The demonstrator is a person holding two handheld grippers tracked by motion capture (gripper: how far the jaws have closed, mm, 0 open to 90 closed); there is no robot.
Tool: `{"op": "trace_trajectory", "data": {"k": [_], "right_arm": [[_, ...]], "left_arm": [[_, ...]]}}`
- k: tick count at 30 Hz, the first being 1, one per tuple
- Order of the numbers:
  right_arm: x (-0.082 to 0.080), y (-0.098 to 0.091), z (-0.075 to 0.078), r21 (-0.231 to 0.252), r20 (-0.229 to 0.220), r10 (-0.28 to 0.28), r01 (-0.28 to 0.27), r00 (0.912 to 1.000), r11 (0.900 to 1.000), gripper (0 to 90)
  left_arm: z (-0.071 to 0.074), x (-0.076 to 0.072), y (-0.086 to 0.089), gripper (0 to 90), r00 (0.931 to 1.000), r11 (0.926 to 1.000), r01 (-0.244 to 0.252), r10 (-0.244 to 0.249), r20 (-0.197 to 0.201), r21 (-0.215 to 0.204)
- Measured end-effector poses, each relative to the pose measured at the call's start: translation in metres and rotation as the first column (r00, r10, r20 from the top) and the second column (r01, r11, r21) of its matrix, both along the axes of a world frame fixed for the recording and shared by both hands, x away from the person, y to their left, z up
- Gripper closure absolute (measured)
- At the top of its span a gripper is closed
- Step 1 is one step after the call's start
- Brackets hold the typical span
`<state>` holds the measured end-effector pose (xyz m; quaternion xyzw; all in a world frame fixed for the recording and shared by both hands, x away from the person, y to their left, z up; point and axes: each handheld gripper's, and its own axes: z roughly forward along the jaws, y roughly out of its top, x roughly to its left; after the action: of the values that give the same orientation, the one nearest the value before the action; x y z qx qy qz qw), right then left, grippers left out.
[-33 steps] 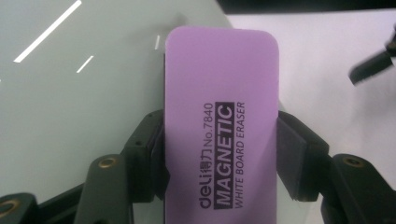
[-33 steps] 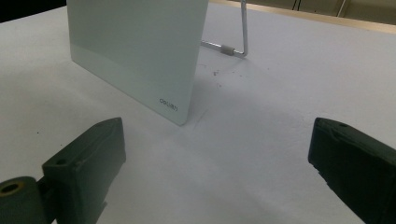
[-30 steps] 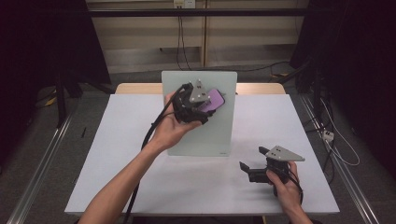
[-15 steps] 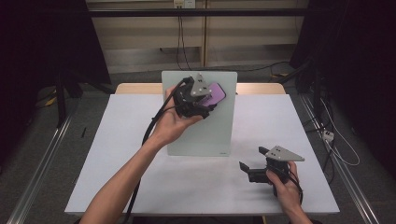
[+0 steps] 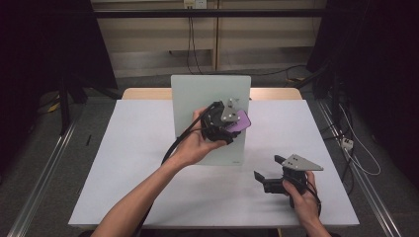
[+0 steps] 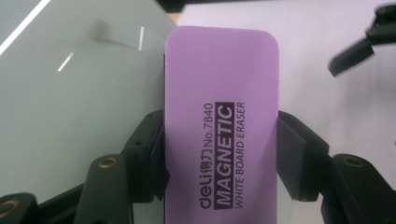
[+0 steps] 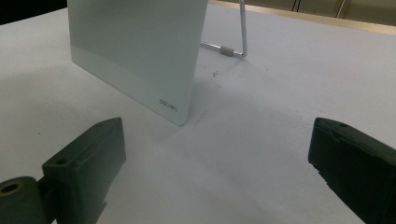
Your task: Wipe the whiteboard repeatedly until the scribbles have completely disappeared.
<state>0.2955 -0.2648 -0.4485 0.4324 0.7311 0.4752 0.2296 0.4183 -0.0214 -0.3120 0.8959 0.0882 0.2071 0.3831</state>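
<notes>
Purple eraser against propped glass board, wire stand behind

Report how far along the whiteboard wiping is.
Done: the left tool has the purple eraser clamped between its jaws and raised to the propped whiteboard. In hand: the eraser sits at the board's right side. No marks show on the board, so what's left is unclear. The right tool rests open on the table.

Eraser reads "deli No.7840 MAGNETIC"; board, seemingly "deli".
</notes>
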Motion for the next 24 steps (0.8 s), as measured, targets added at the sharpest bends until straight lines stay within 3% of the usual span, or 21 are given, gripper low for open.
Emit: {"op": "trace_trajectory", "data": {"k": [5,8,11,19,22,24], "right_arm": [[0.0,-0.001,0.0,0.004,0.0,-0.001,0.001,1.0,1.0,4.0],[0.0,0.0,0.0,0.004,0.001,0.0,0.0,1.0,1.0,4.0],[0.0,0.0,0.0,0.001,0.0,0.0,0.0,1.0,1.0,4.0],[0.0,0.0,0.0,0.0,-0.001,0.0,0.0,1.0,1.0,4.0],[0.0,0.0,0.0,0.004,0.001,0.0,0.0,1.0,1.0,4.0],[0.0,0.0,0.0,0.004,0.002,-0.001,0.001,1.0,1.0,4.0]], "left_arm": [[0.028,0.01,0.013,40.8,0.9975,0.9963,-0.062,0.064,0.029,-0.059],[0.044,0.016,0.023,40.8,0.9934,0.9876,-0.1,0.106,0.043,-0.12],[0.053,0.023,0.03,40.8,0.9928,0.9787,-0.114,0.119,0.019,-0.171],[0.046,0.016,0.013,40.7,0.9916,0.9906,-0.098,0.105,0.075,-0.096],[0.035,0.01,0.003,40.7,0.9936,0.9952,-0.077,0.082,0.079,-0.061],[0.023,0.006,-0.004,40.7,0.9968,0.9976,-0.05,0.053,0.06,-0.047]]}}
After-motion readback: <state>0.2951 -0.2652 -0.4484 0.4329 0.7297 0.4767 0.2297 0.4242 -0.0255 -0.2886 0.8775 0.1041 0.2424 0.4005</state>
